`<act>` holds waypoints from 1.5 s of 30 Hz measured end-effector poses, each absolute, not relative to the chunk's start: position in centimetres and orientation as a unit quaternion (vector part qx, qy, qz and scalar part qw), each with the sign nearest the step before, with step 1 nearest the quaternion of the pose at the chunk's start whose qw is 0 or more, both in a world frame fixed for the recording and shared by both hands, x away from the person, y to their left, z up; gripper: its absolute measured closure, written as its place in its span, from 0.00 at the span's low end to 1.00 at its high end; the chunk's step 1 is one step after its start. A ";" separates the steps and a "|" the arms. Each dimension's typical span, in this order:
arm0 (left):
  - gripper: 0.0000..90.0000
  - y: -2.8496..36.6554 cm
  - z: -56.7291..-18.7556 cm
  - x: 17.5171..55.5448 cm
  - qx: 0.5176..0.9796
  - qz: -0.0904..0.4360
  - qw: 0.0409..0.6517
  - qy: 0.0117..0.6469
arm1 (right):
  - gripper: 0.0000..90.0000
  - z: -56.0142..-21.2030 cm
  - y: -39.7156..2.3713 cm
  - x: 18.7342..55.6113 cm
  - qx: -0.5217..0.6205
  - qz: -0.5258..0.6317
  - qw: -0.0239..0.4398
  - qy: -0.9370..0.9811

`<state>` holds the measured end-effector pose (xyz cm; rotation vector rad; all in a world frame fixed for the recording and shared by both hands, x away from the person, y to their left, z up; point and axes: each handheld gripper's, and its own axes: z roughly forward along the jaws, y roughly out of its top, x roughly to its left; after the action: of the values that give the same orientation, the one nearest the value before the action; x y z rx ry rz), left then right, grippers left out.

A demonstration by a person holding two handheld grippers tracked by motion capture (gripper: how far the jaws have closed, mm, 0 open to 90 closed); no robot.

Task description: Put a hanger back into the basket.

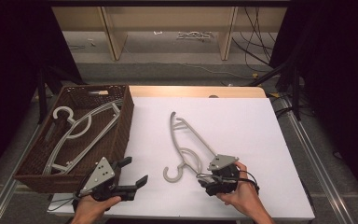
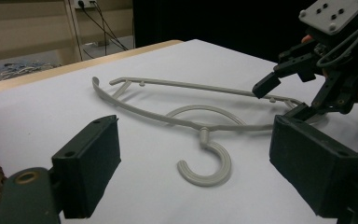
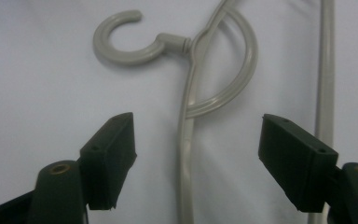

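Right tongs (image 1: 213,179), open and empty, straddle the grey hanger's (image 1: 191,142) arm on the white tabletop (image 1: 261,126) and should close squarely; left tongs (image 1: 133,175) wait open, empty.

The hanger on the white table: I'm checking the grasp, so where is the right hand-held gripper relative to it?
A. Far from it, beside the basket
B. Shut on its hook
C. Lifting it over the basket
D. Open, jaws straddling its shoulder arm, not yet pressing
D: in the right gripper view the hanger lies flat with its arm running between the two jaws of the right hand-held gripper, clear gaps on both sides.
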<state>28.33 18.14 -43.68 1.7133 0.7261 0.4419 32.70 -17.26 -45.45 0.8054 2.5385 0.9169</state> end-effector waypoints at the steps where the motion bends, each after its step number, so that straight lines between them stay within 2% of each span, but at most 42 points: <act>1: 0.18 18.1 -43.7 28.3 0.733 0.190 0.575 0.308 | 0.33 -45.6 -17.2 32.9 0.281 0.316 0.156 0.893; 11: 0.18 18.2 -43.7 28.3 0.733 0.191 0.575 0.309 | 0.56 -46.7 -16.0 34.8 0.279 0.251 0.093 0.922; 20: 0.18 18.2 -43.7 28.2 0.739 0.195 0.567 0.307 | 0.71 -46.8 -15.1 35.8 0.275 0.227 0.078 0.931; 38: 0.19 17.7 -44.0 28.3 0.754 0.190 0.554 0.296 | 0.76 -46.4 -14.1 36.4 0.288 0.192 0.065 0.936; 45: 0.19 17.8 -44.0 28.3 0.759 0.192 0.550 0.289 | 0.85 -46.4 -14.1 36.6 0.297 0.187 0.067 0.934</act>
<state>28.32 17.79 -44.02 1.7971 0.6843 0.4543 36.60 -14.07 -46.35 0.8948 2.8162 0.5635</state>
